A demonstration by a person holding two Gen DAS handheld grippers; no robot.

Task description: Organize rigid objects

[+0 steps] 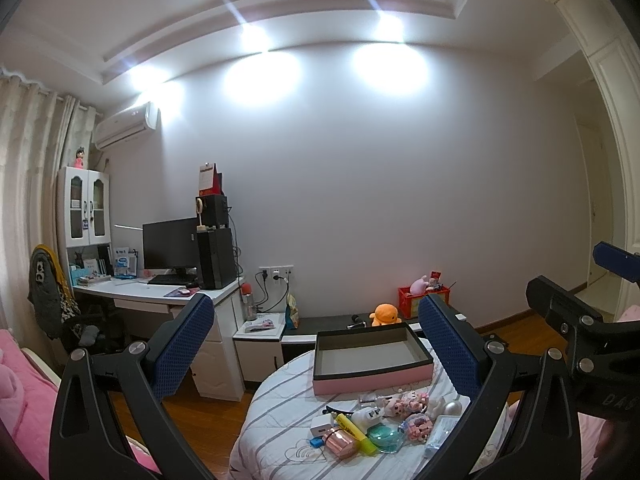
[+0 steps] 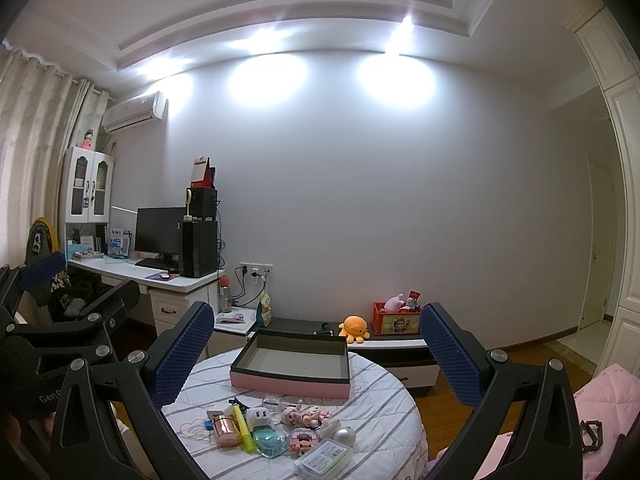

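Note:
An empty pink box with a dark rim (image 1: 372, 356) (image 2: 290, 364) stands on a round table with a striped white cloth (image 1: 276, 412) (image 2: 384, 392). In front of it lie several small items: a rose-gold cylinder (image 1: 340, 442) (image 2: 225, 432), a yellow highlighter (image 1: 356, 432) (image 2: 244, 430), a white charger (image 1: 366, 416) (image 2: 260, 416), a teal round case (image 1: 384, 436) (image 2: 269, 442), a pink figurine (image 1: 404, 402) (image 2: 300, 414) and a clear plastic case (image 2: 323, 456). My left gripper (image 1: 316, 344) and right gripper (image 2: 316, 348) are both open and empty, above the table's near side.
A white desk with a monitor and computer tower (image 1: 176, 252) stands at the left wall. A low cabinet behind the table carries an orange plush (image 2: 356, 328) and a red toy crate (image 2: 394, 322). Pink bedding (image 2: 604, 396) lies at the right.

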